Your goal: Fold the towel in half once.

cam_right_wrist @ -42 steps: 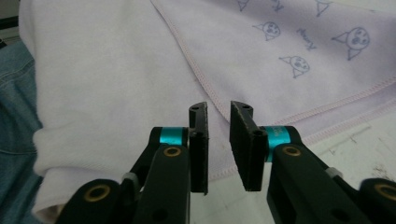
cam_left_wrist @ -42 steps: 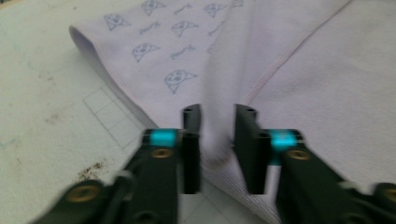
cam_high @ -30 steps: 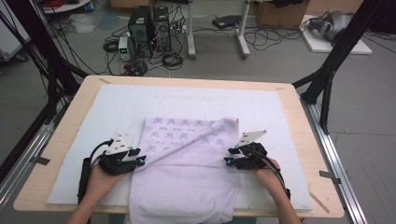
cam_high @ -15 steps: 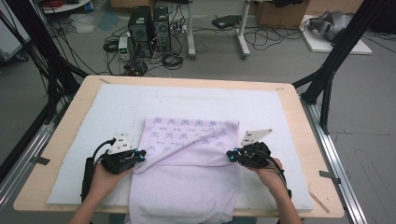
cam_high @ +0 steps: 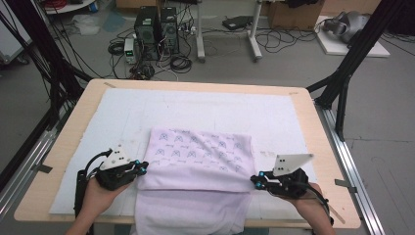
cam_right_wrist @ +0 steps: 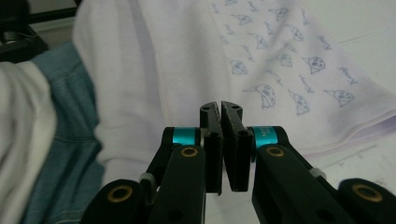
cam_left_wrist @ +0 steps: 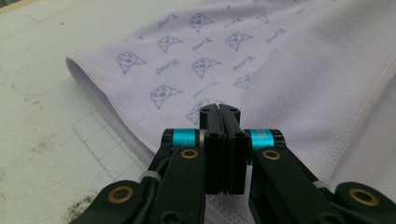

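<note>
A pale lilac towel (cam_high: 195,156) printed with small blue cat faces lies folded on the white mat, its plain lower layer hanging over the table's front edge. My left gripper (cam_high: 143,169) sits at the fold's left end, tips just off the cloth. Its jaws are shut with nothing between them. In the left gripper view the left gripper (cam_left_wrist: 219,109) hovers over the towel (cam_left_wrist: 210,60). My right gripper (cam_high: 254,178) is beside the fold's right corner, also shut and empty. The right gripper view shows the right gripper (cam_right_wrist: 221,106) above the towel (cam_right_wrist: 280,70).
The white mat (cam_high: 195,107) covers most of the wooden table (cam_high: 63,147). Black frame posts (cam_high: 342,83) stand at both far corners, with computers (cam_high: 156,24) and cables on the floor behind. A person's jeans (cam_right_wrist: 70,140) show past the table's front edge.
Both grippers have drawn outward off the towel and lifted a little, the right one farther. The skewed upper layer now lies flat as a neat folded rectangle.
</note>
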`<state>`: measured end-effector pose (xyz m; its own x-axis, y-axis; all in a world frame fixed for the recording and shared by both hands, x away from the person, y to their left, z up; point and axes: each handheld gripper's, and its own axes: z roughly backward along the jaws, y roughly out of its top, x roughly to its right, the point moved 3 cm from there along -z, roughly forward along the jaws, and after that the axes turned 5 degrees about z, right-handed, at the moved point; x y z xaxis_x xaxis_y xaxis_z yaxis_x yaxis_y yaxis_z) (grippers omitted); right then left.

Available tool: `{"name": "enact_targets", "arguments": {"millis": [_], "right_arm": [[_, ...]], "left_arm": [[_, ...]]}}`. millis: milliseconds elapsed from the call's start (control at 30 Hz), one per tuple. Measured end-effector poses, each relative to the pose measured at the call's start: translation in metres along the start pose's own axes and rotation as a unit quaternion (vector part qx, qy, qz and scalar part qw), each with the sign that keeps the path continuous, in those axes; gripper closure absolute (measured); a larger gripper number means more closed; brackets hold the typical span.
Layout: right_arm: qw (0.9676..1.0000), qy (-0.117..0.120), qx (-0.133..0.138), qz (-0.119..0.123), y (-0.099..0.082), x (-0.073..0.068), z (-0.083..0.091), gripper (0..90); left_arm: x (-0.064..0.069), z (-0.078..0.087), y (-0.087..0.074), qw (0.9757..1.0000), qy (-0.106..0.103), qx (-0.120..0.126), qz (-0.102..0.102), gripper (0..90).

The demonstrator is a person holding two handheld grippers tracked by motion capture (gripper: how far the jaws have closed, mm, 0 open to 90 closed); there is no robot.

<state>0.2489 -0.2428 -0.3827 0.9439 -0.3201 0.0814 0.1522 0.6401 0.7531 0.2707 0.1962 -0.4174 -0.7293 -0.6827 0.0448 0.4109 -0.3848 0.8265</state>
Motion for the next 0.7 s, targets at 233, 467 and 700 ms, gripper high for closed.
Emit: {"name": "enact_targets", "arguments": {"millis": [233,467,700], "right_arm": [[0.9994,-0.017,0.013,-0.025,-0.004,0.021,-0.005,70.1],[0.9931,-0.069,-0.001,-0.094,-0.010,0.091,-0.038,56.2],[0.9850,-0.091,-0.051,-0.137,-0.019,0.140,-0.075,44.9]], "left_arm": [[-0.011,-0.008,0.011,0.9999,0.011,-0.012,0.005,59.3],[-0.054,-0.042,0.029,0.9985,0.044,-0.010,0.032,53.8],[-0.094,-0.081,0.035,0.9925,0.078,-0.025,0.091,48.1]]}}
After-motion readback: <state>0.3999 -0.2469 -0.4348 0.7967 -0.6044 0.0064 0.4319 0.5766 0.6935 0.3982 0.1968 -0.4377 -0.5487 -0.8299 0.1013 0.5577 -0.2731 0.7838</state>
